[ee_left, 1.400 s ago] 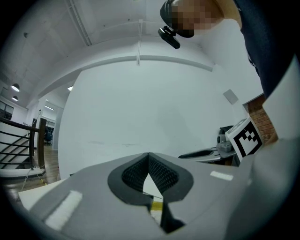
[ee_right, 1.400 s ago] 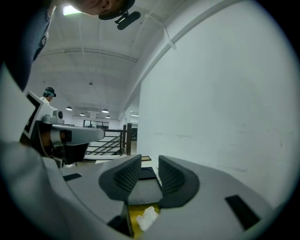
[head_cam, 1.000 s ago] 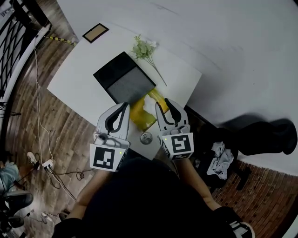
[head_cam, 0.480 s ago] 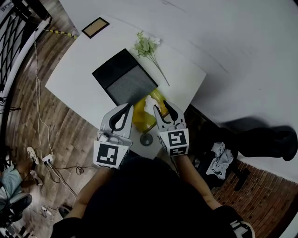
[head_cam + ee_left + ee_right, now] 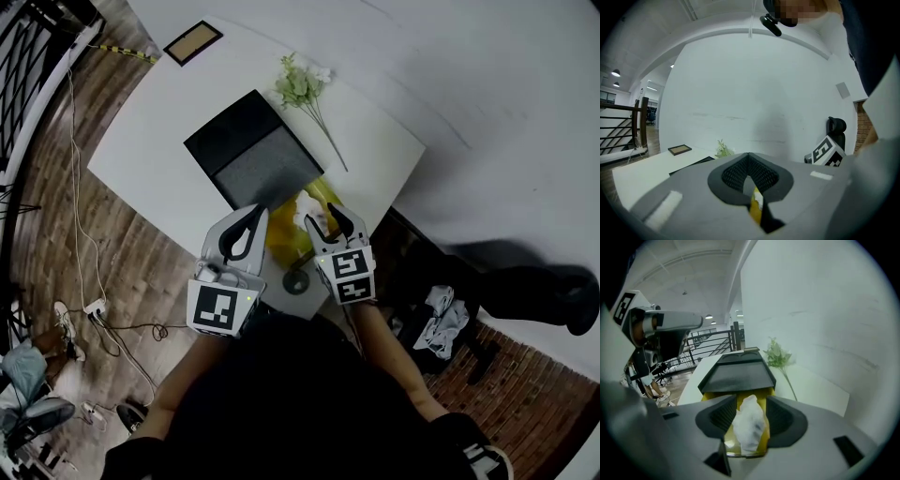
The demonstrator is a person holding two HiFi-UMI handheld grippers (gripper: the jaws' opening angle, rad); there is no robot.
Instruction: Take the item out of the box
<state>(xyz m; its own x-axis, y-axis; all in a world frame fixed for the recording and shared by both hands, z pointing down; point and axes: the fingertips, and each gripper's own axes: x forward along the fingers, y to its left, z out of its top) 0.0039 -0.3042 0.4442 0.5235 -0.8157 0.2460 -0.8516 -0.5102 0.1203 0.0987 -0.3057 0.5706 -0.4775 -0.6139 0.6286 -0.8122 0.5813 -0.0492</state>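
- yellow box (image 5: 281, 236): slot in its top, lying flat on white desk (image 5: 141, 150), near the desk's near edge.
- white tissue (image 5: 749, 425): crumpled, standing upright out of the box's top.

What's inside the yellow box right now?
A white tissue sticks up out of the yellow box, between the open jaws of the right gripper. Anything deeper inside is covered by the tissue and the jaws.

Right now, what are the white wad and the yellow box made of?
White wad: looks like soft tissue paper, matte and crumpled, between the open right tongs. Yellow box: probably cardboard with a slight sheen, flat smooth sides; could be plastic.
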